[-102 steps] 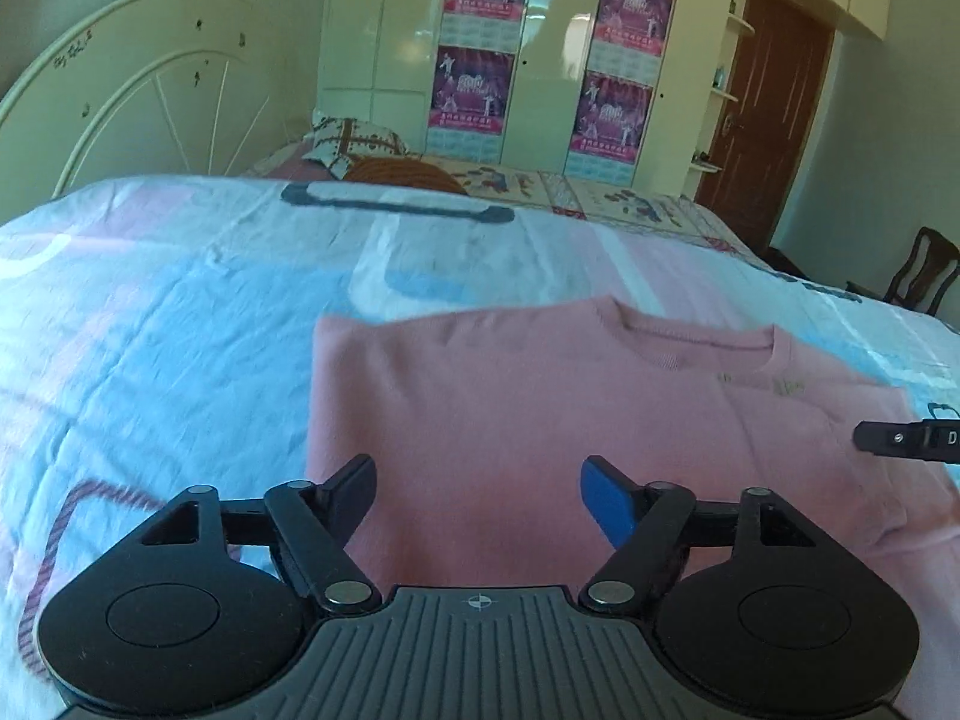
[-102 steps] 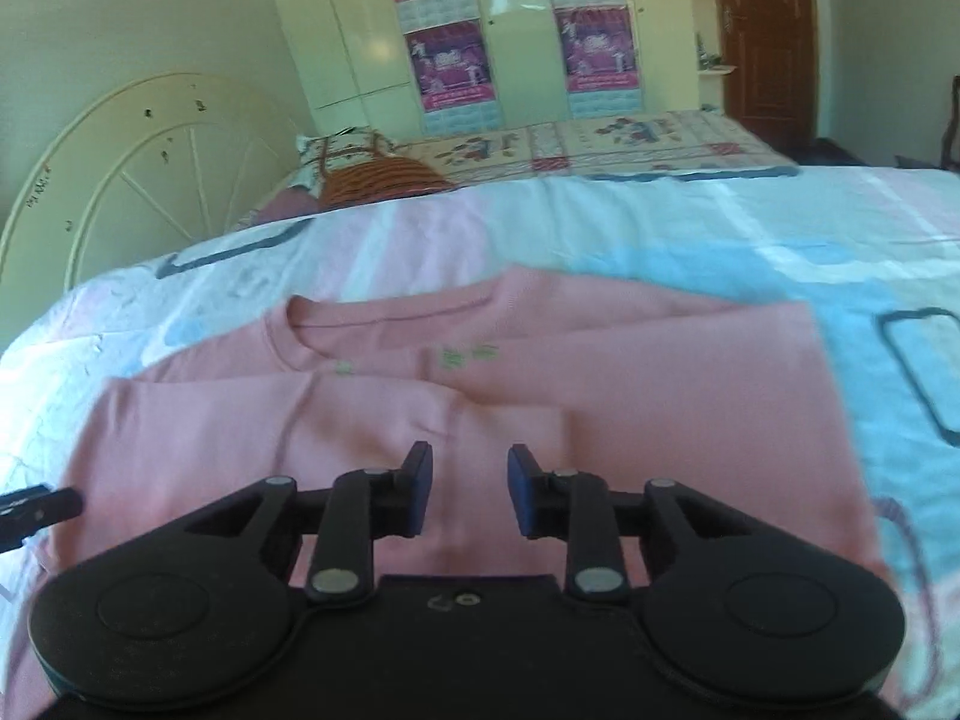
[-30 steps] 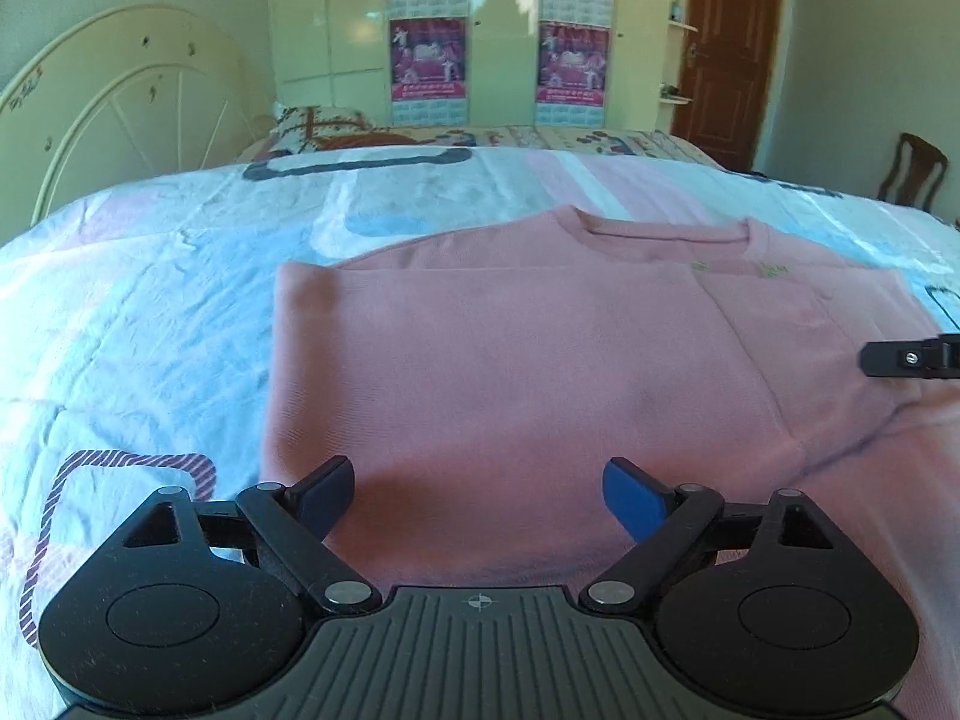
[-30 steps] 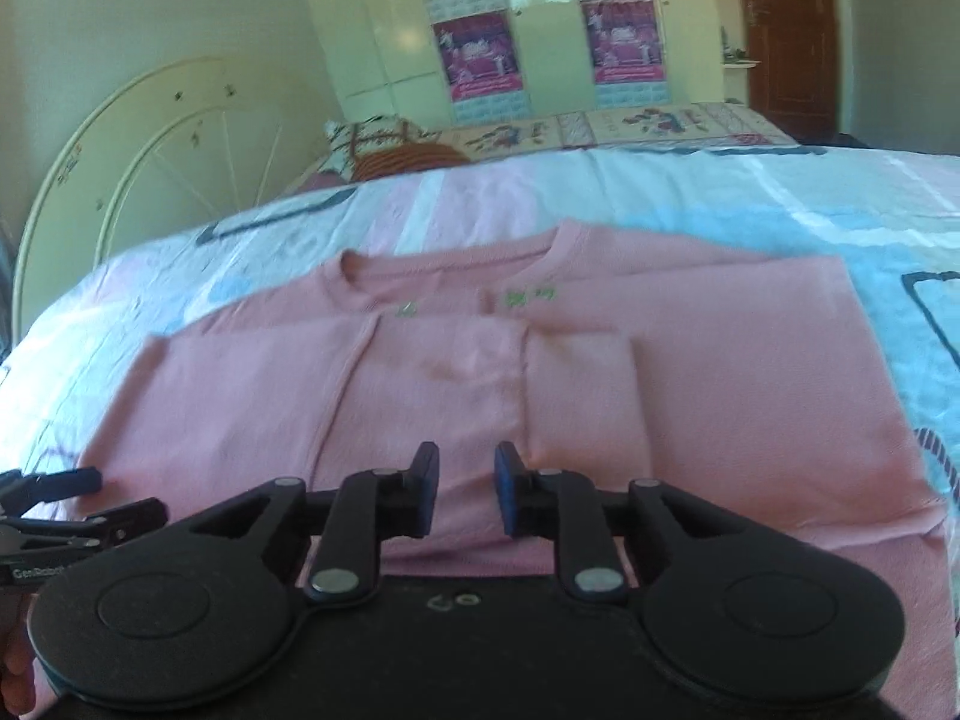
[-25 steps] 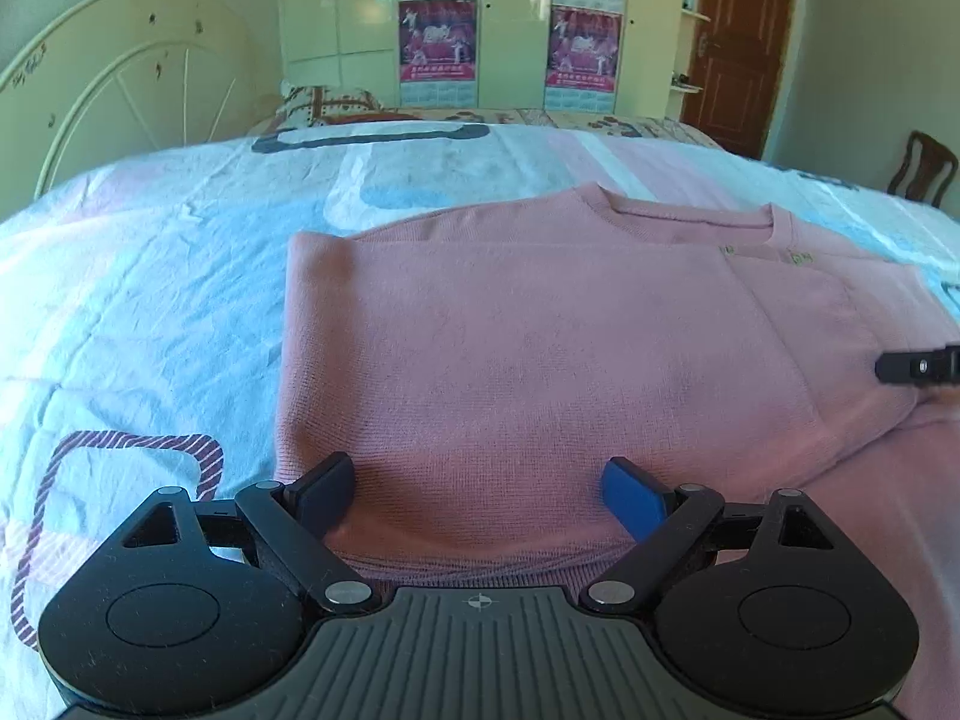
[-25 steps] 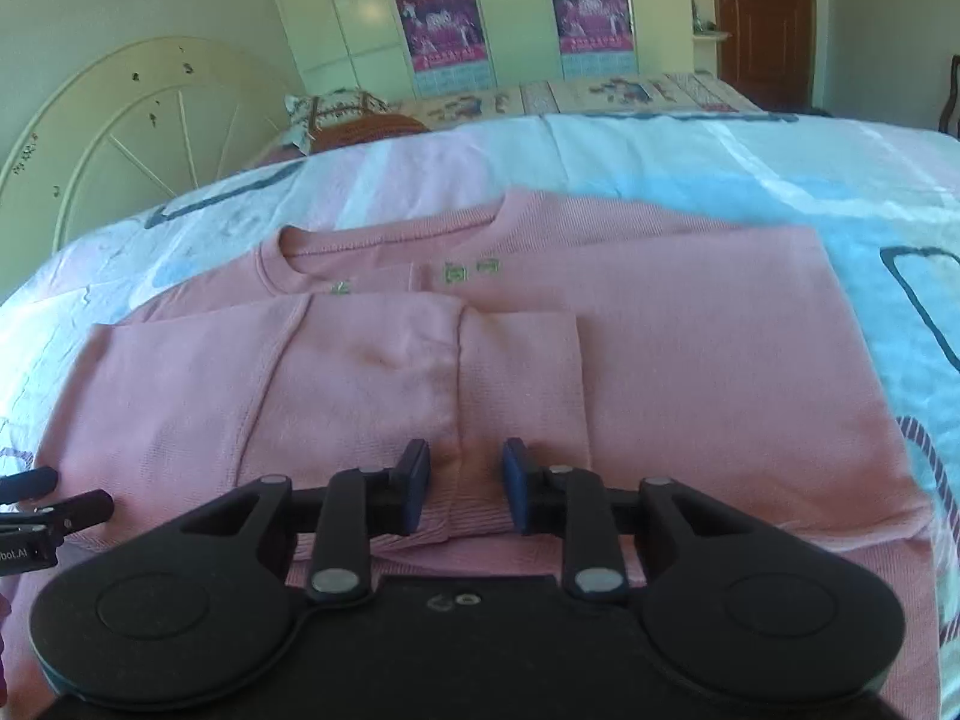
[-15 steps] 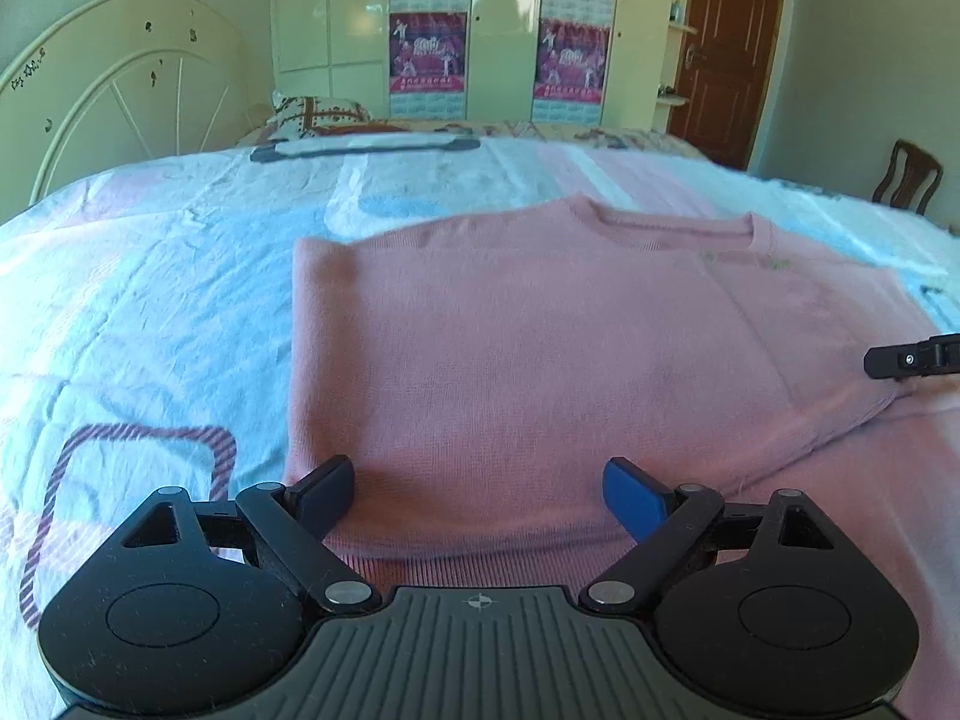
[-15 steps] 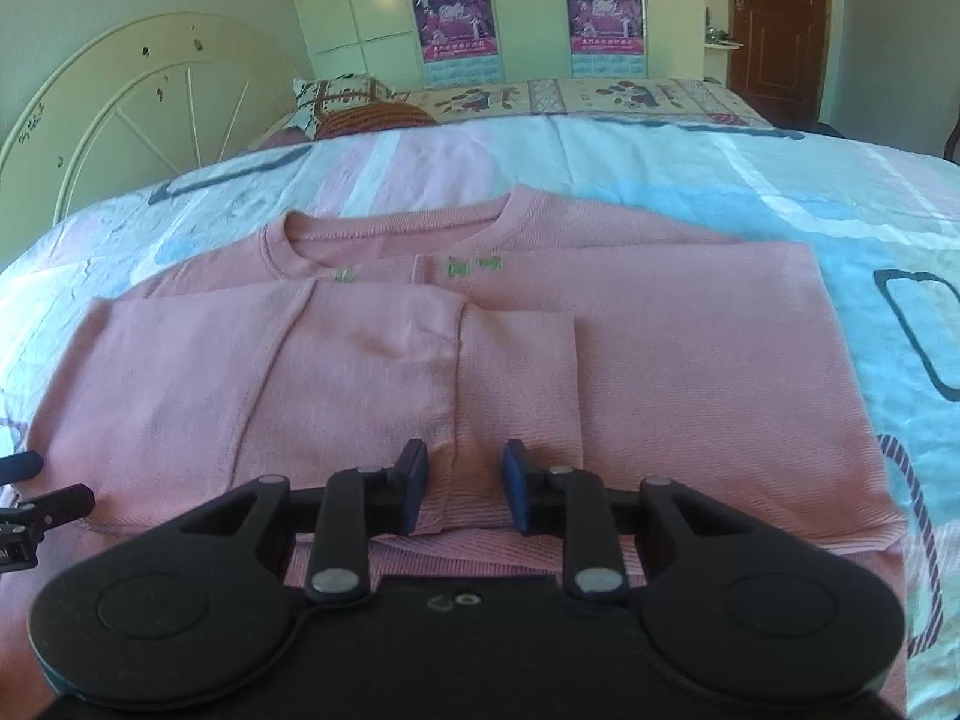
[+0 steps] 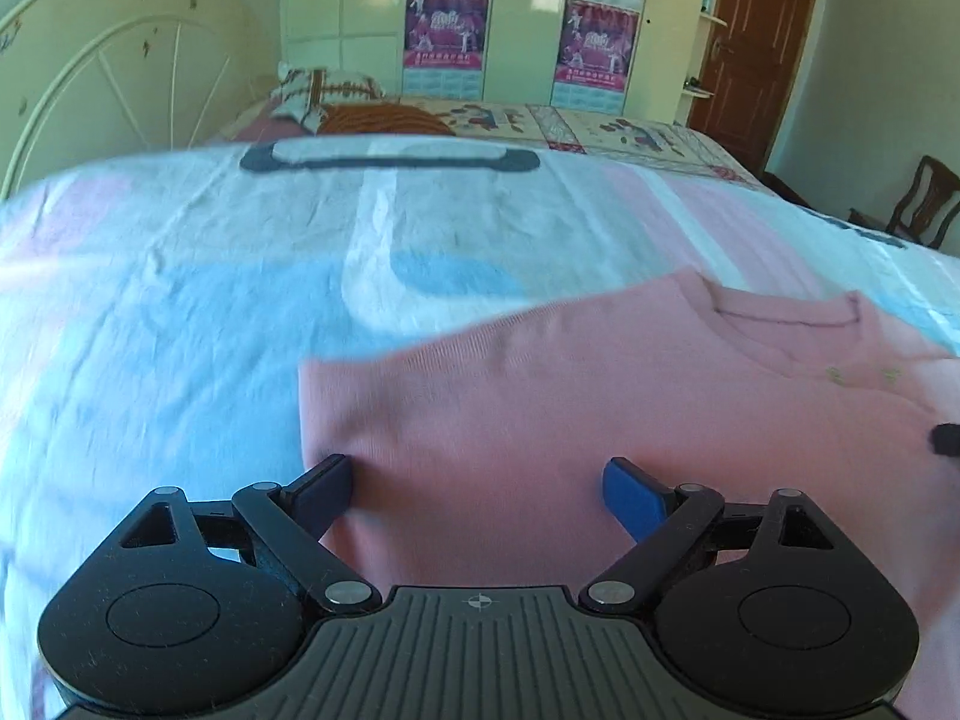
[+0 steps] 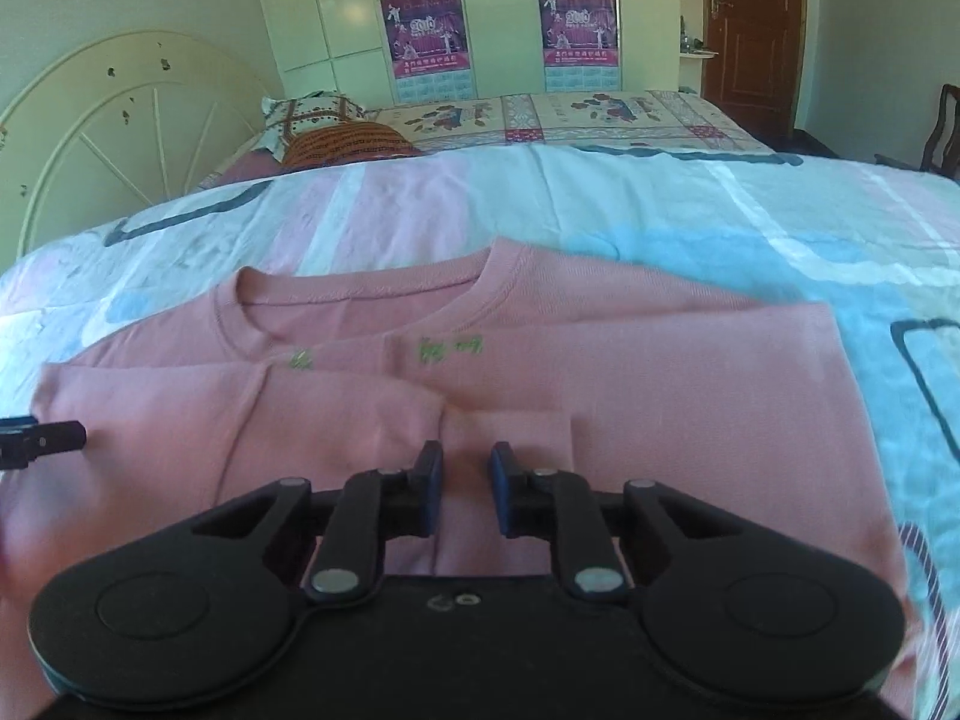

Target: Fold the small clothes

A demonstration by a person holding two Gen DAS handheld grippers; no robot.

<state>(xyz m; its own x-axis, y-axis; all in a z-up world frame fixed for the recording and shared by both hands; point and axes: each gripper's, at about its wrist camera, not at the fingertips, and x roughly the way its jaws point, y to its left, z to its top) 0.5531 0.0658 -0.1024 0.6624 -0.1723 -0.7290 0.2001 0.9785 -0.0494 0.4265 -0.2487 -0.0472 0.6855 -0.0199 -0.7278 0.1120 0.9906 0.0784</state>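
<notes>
Only "2010" reads on the posters [image 10: 423,18] at twelve o'clock. Pink sweater [image 10: 630,372], green chest embroidery, sleeves folded in, lies flat on the bed [image 10: 690,210]; left gripper [image 9: 477,495] fingers apart, right gripper [image 10: 467,495] fingers closing over a sleeve cuff.

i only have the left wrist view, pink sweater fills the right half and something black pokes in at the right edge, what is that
Observer: That is the tip of the right gripper. In its own view its jaws are narrow and closing, over the cuff of a sleeve folded across the sweater.
Operator: are they pinching the cuff yet
Observer: Not clearly. Pink fabric shows in the gap between the jaws, and I cannot tell whether the pads press on it.
Operator: is the sweater's other side folded too
Observer: Yes. In the right wrist view that edge runs straight, with bedsheet beyond it.
Operator: where am i in that view
Observer: The left gripper enters at the left edge, beside the sweater's left fold.
</notes>
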